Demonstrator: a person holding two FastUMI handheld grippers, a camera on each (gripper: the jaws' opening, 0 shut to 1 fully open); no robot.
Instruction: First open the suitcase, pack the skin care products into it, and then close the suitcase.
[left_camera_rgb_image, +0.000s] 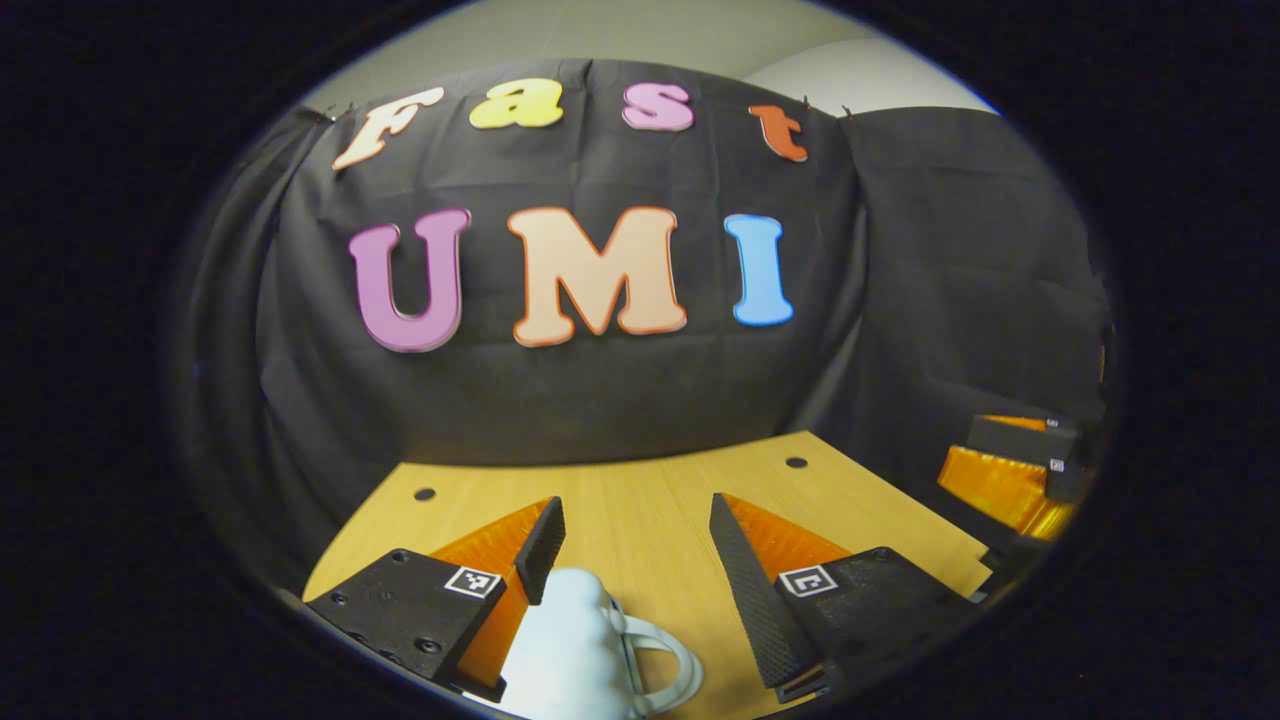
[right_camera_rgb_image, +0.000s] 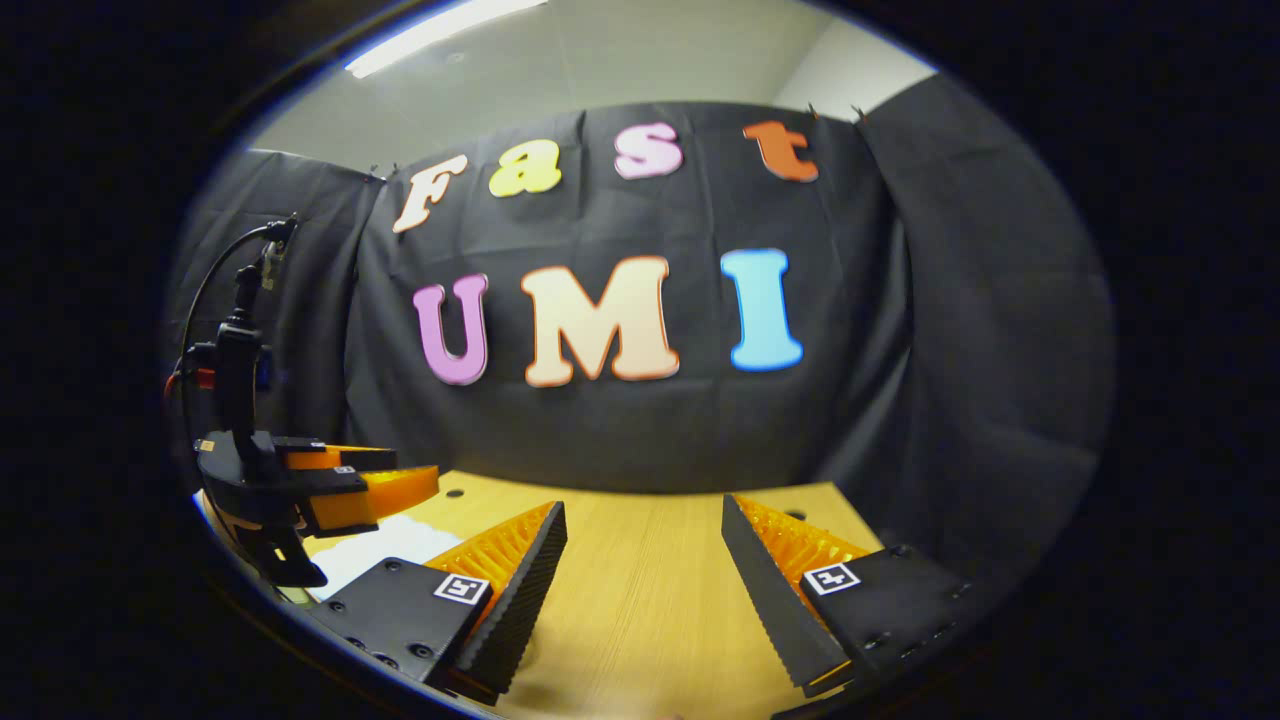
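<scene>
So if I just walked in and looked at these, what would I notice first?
Probably the pale rounded thing with a loop handle, sitting low in the left gripper view on the wooden table, between the open left gripper fingers. In the right gripper view, the right gripper hangs open over bare wood, with the other gripper off to its left.

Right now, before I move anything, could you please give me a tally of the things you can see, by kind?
Grippers: 2, the left gripper and the right gripper, both with jaws open
Pale object with a loop handle: 1
Wooden table: 1
Total: 4
</scene>
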